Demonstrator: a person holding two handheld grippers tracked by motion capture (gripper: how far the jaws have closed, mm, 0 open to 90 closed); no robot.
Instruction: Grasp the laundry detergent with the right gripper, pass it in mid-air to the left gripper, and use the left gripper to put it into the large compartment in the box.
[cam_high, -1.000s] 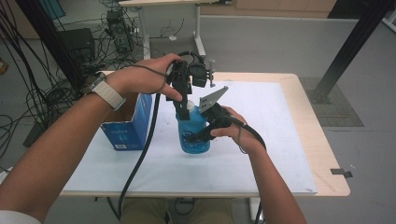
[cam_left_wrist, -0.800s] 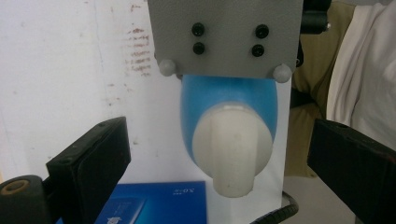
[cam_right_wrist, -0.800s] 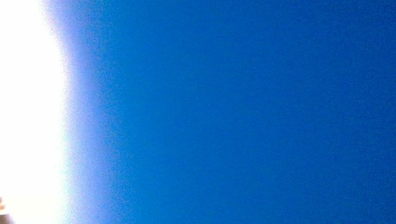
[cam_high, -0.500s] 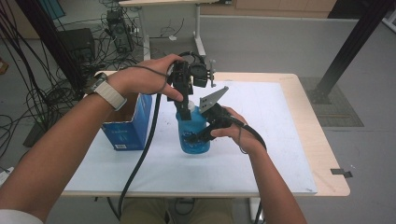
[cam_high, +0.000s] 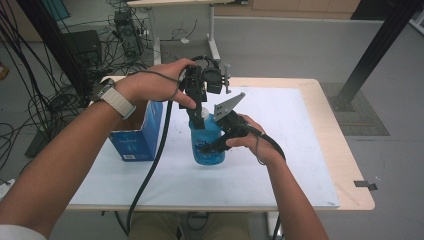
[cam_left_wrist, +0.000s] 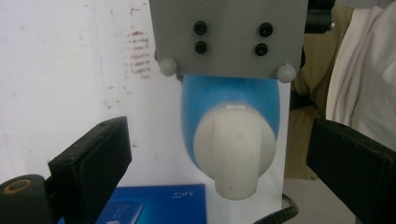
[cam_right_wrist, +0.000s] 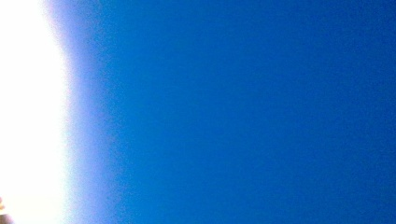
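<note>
A blue bottle (cam_high: 207, 145) stands upright on the white mat (cam_high: 280, 150) of a light wooden table (cam_high: 345, 165), near the mat's middle. The bottle carries a white cap (cam_high: 201, 116) with a raised ridge across its top.

The right gripper (cam_high: 220, 142) comes in from the right at the height of the bottle's body, held by the right hand (cam_high: 250, 142); its grey 3-cornered plate (cam_high: 227, 106) rises beside the cap. Its jaws are pressed against the blue body and pinch the bottle. In the right gripper view the blue bottle wall (cam_right_wrist: 233, 112) lies so close to the camera that it appears as a blurred blue field.

The left gripper (cam_high: 199, 107) hangs over the bottle from above, held by the left hand (cam_high: 157, 85), which wears a watch with a pale strap (cam_high: 116, 100). In the left gripper view its 2 black jaws stand spread, 1 at each side of the white cap (cam_left_wrist: 233, 149), with a clear gap between each pad and the cap; the grey plate (cam_left_wrist: 229, 37) of the right gripper lies beyond it.

A blue cardboard box (cam_high: 137, 135) stands at the mat's left edge, near the bottle but not touching it. A black cable (cam_high: 150, 170) trails from the left gripper down over the table's near edge.
</note>
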